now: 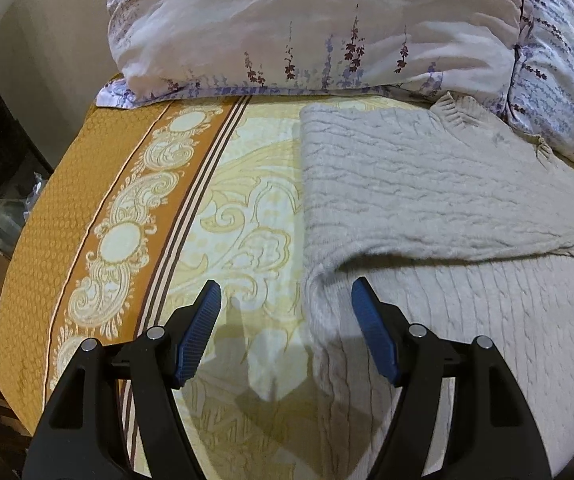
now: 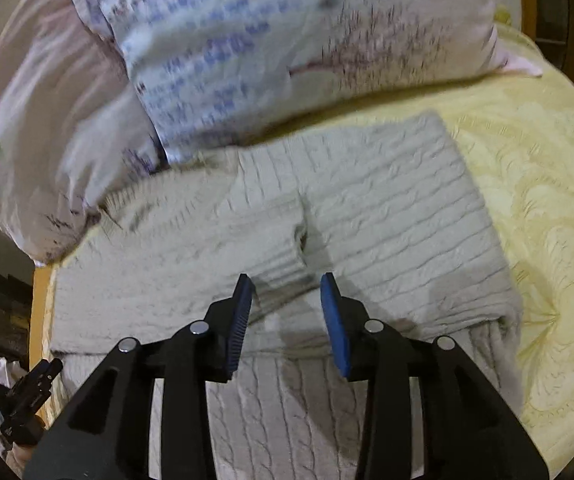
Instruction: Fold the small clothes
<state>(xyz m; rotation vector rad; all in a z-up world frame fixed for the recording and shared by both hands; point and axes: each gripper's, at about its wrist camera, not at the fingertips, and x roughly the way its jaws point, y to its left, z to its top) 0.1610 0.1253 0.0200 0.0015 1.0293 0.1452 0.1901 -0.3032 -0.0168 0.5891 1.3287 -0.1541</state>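
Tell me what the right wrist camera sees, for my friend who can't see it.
A cream cable-knit sweater lies on a yellow bedspread, one sleeve cuff folded across it. The right gripper hangs open just above that cuff. Floral pillows sit behind.

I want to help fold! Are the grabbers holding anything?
Left gripper: open, holding nothing.
Right gripper: open, above the sweater, holding nothing.

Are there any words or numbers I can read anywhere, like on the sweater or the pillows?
None: no words or numbers show.
The pillows carry only printed flowers.
The sweater has plain cable knit, no tag showing.
The bedspread has only swirls.
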